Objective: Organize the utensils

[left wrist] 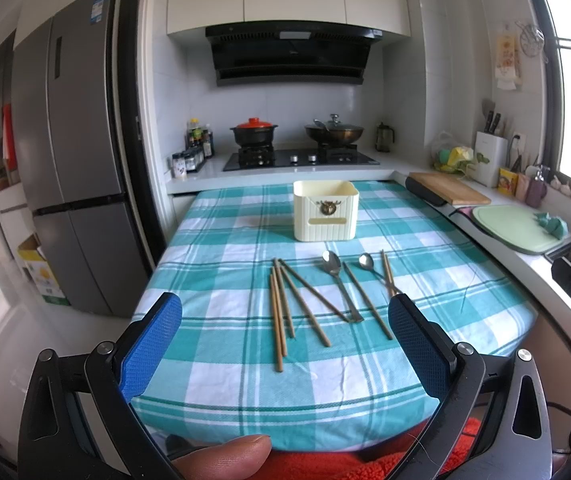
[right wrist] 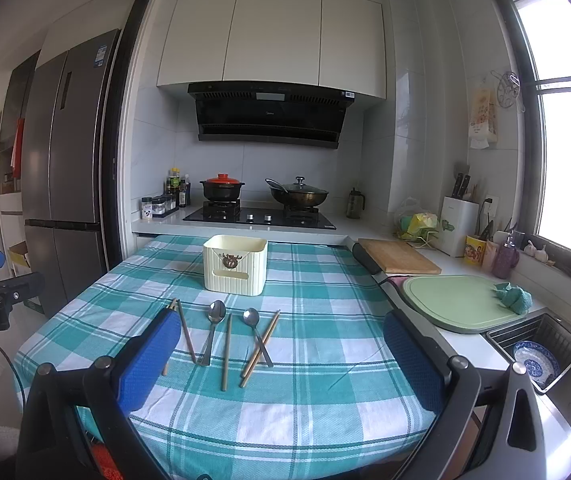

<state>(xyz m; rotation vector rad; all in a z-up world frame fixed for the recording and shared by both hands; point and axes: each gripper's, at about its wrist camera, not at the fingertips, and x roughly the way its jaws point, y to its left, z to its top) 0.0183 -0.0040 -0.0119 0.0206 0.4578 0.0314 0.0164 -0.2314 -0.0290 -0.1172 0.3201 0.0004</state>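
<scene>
A teal-and-white checked woven cloth (left wrist: 221, 248) covers the worktop, lightly creased near its front edge. Toward the back stands a cream plastic holder (left wrist: 325, 210), boxy with rounded corners, ribbed along its lower half, with a slot handle and a small brown deer-head emblem on the front. Its top is open.

In front of the holder the utensils lie loose on the cloth. Thin brown chopsticks (left wrist: 281, 308), straight and matte, are scattered: a cluster to the left, some crossing each other, one between the spoons, and a pair at the right. Two shiny steel spoons lie bowl toward the holder: the larger spoon (left wrist: 335, 276) in the middle, and the smaller spoon (left wrist: 369, 266) to its right, its handle crossing the right-hand pair of chopsticks.

The left gripper (left wrist: 285, 328) hovers at the near edge with jaws spread wide and empty; its pads (left wrist: 153, 344) are blue with a fine dimpled texture on black arms with metal pivots. A thumb tip (left wrist: 229, 456) shows below. The right gripper (right wrist: 281, 356) likewise has its jaws released and bare. In the right view, white lettering reading "Robot.AI" appears on the left gripper's black body at the frame's left edge.
</scene>
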